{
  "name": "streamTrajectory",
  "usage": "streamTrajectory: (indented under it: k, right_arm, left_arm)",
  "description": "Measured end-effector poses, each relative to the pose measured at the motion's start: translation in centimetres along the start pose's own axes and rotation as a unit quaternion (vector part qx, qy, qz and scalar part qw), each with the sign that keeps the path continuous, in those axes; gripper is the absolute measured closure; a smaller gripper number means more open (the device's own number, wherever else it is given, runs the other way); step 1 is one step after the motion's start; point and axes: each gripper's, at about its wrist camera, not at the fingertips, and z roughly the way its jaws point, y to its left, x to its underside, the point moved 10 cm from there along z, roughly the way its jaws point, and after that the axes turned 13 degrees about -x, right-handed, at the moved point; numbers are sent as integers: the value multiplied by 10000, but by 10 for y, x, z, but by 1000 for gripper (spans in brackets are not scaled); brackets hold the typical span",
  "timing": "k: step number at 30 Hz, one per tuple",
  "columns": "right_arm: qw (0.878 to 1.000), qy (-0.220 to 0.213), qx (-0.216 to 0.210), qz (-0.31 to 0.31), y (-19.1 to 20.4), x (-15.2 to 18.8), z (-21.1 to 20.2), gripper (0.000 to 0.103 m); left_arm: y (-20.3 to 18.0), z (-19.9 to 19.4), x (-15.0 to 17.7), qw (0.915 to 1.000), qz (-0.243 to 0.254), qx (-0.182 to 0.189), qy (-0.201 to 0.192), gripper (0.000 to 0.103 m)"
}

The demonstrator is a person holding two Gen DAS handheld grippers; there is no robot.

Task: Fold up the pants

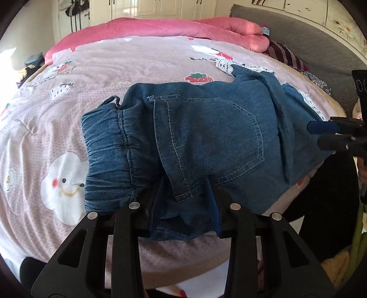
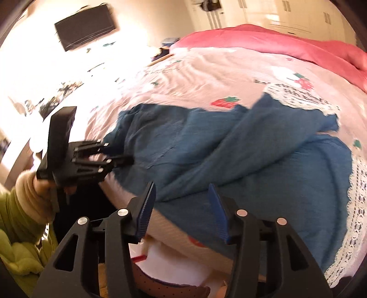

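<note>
Pants on bed; L gripper angled down, clamped on denim edge. R gripper angled down w/ jaws apart, nothing between.

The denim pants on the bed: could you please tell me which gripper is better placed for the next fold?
Probably left. The left gripper has the denim pants bunched between its fingers near the waistband, ready to carry a fold; the right gripper is open and holds nothing.

Sunlit bedroom: bed, grey headboard, white wardrobes, wall-mounted television.
</note>
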Motion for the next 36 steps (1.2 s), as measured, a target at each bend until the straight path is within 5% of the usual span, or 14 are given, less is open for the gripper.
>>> streamTrajectory:
  k: [4, 7, 11, 14, 24, 36]
  right_arm:
    - [9998, -81, 92, 124, -4, -2, -6, 51]
    - [9993, -218, 264, 129, -16, -14, -21, 42]
    - [9974, -403, 568, 208, -38, -39, -36, 33]
    - [9944, -550, 873, 237, -58, -65, -48, 24]
    - [9878, -435, 1388, 556, -116, -117, -61, 13]
    - [9802, 860, 1784, 9, -159, -186, 39, 12]
  left_arm:
    - [3, -24, -14, 9992, -258, 239, -202, 71]
    - [16, -63, -33, 9966, -432, 199, -670, 40]
    - [11, -97, -55, 9932, -295, 126, -1115, 30]
    - [-20, -104, -70, 9900, -151, 632, -1254, 21]
    - [-131, -53, -92, 9808, 276, 1829, -613, 22]
    - [-137, 12, -73, 9790, -341, 2010, -59, 63]
